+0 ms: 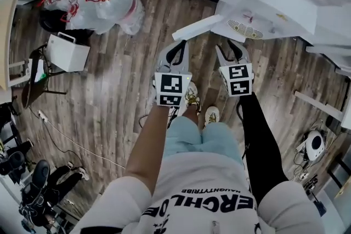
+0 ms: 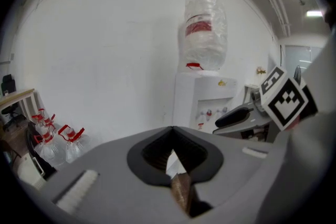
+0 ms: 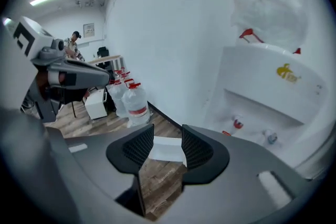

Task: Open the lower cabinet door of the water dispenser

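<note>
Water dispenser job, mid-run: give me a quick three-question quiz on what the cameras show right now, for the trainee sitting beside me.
1. True or false: the left gripper is shut.
2. What stands on top of the water dispenser? A) an upturned water bottle B) a kettle C) a cardboard box
3. What colour are the handles of the spare bottles standing on the floor?

Key: 1 true; 2 A; 3 red.
</note>
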`<control>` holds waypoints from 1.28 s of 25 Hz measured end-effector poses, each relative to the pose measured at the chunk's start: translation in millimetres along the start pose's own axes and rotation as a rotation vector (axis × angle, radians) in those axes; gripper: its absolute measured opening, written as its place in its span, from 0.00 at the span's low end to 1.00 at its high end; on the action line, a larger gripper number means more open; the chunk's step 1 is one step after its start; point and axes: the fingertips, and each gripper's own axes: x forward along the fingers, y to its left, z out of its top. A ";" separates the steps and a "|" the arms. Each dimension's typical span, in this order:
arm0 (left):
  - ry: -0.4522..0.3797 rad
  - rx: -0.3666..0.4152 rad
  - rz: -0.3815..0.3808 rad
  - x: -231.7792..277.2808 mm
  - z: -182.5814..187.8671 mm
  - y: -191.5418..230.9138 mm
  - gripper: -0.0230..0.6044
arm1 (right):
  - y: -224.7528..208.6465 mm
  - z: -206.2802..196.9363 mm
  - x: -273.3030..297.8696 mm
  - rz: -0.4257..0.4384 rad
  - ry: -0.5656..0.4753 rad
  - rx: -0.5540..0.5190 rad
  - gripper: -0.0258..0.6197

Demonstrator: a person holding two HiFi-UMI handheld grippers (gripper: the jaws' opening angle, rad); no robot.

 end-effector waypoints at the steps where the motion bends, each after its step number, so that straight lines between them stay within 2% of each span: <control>1: -0.003 0.006 -0.006 -4.6 6.9 -10.3 0.13 | -6.4 2.8 -16.4 -0.012 -0.013 0.016 0.30; 6: -0.022 0.076 -0.039 -26.7 40.4 -67.3 0.13 | -36.5 16.4 -97.7 -0.073 -0.099 0.086 0.30; 11: -0.074 0.088 -0.028 -55.6 69.6 -117.2 0.13 | -59.0 16.4 -164.6 -0.110 -0.163 0.080 0.30; 16: -0.073 0.101 0.007 -82.2 85.7 -159.6 0.13 | -79.3 10.6 -234.2 -0.143 -0.241 0.080 0.30; 19: -0.091 0.091 0.018 -101.6 96.2 -182.4 0.13 | -83.8 3.4 -269.6 -0.146 -0.282 0.076 0.30; 25: -0.157 0.131 -0.009 -143.2 115.5 -240.4 0.13 | -84.3 -14.5 -334.3 -0.139 -0.353 0.056 0.30; 32: -0.222 0.185 -0.031 -178.0 130.8 -271.3 0.13 | -84.2 -22.7 -379.1 -0.160 -0.425 0.017 0.30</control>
